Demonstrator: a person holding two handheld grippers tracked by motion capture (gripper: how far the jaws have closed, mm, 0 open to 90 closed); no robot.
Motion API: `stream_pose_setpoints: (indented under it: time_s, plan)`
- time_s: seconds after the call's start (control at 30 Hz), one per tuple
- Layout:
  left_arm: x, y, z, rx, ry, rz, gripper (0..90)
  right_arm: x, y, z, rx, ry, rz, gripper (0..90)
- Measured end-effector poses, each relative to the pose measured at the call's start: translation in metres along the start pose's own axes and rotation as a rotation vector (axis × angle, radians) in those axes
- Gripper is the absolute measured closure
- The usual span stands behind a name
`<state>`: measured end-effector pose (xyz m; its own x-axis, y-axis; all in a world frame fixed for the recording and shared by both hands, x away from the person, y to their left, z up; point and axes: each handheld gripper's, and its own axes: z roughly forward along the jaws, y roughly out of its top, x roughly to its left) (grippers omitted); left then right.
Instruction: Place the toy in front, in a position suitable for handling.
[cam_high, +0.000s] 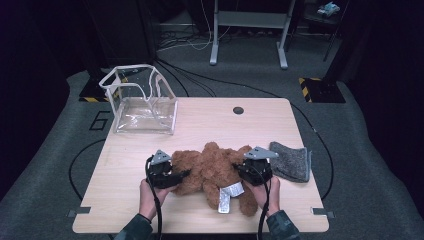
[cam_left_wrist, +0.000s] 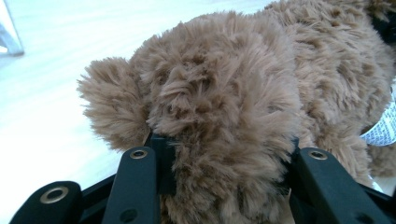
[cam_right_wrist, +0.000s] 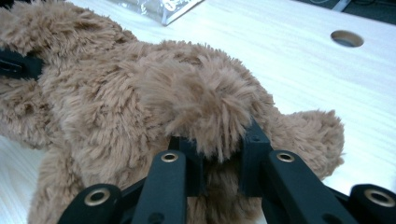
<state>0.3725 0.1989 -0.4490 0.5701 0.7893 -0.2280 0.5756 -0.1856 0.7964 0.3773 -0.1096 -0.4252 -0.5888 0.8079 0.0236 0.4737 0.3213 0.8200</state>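
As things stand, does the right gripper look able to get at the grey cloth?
Probably not yet: the right gripper is clamped on the teddy bear. The grey cloth lies bare just beside it, so the path looks free once it lets go.

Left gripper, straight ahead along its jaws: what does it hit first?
The brown teddy bear. The left gripper already has the plush between its jaws, apparently pressed on both sides, so going further only pushes deeper into the bear, toward the right gripper beyond, roughly judged.

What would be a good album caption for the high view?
Two hand-held grippers, left gripper and right gripper, clamp a fluffy brown teddy bear on a light wooden table.
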Motion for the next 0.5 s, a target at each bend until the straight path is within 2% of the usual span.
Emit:
stream_pose_setpoints:
  time_s: [0.2,0.3,0.5]
  plan:
    - [0.000,0.019,0.004,-0.019,-0.002,0.011,57.5,-0.008,0.014,-0.004,-0.011,-0.016,-0.012,75.9]
    - [0.000,0.035,0.009,-0.035,-0.003,0.020,57.4,-0.017,0.028,-0.006,-0.018,-0.036,-0.025,75.9]
    - [0.001,0.051,0.015,-0.047,0.000,0.029,57.2,-0.029,0.043,-0.007,-0.032,-0.061,-0.034,76.0]
